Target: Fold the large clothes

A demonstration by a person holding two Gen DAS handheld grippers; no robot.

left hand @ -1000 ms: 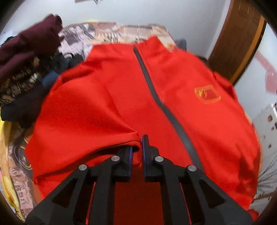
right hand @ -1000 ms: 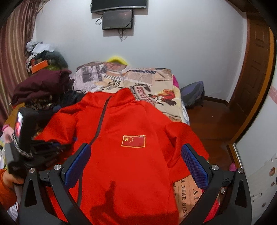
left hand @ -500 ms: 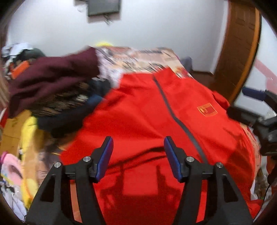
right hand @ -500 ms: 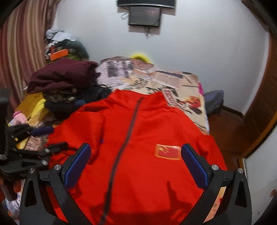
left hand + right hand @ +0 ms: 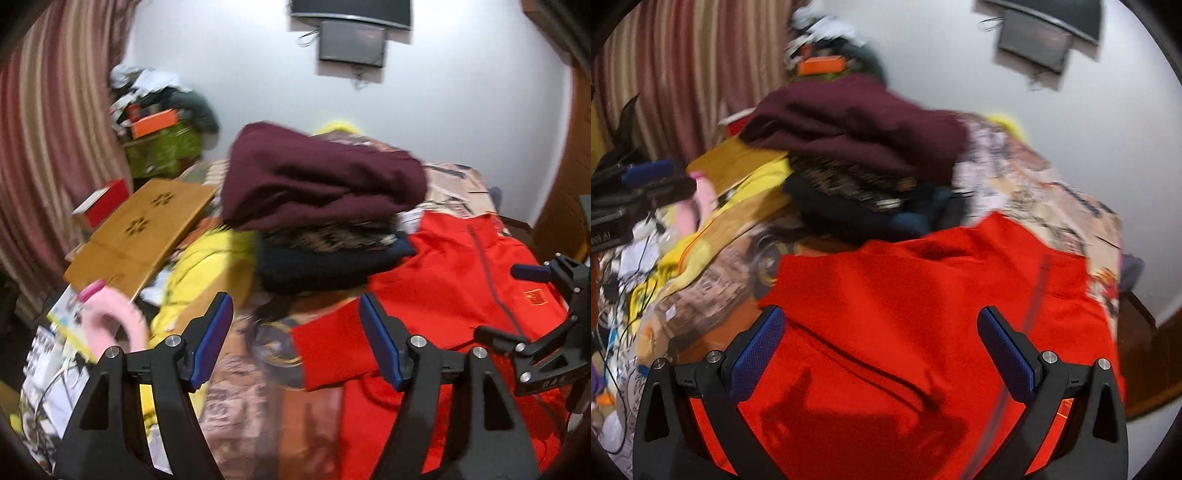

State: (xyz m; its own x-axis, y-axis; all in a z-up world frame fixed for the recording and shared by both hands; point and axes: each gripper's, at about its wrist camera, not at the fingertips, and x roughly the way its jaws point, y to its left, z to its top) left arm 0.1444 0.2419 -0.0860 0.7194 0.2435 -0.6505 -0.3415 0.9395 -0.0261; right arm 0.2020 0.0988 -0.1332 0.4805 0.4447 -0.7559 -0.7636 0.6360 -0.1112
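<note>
Your left tool [image 5: 295,338] is opening with nothing between its pads; your right tool [image 5: 881,352] is standing spread and empty over the red jacket [image 5: 923,295] lying on the bed [image 5: 1052,192].

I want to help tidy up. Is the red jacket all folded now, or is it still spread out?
Partly folded. The red jacket lies mostly flat on the bed, zipper showing, with one sleeve laid over the front. Neither gripper holds it.
</note>
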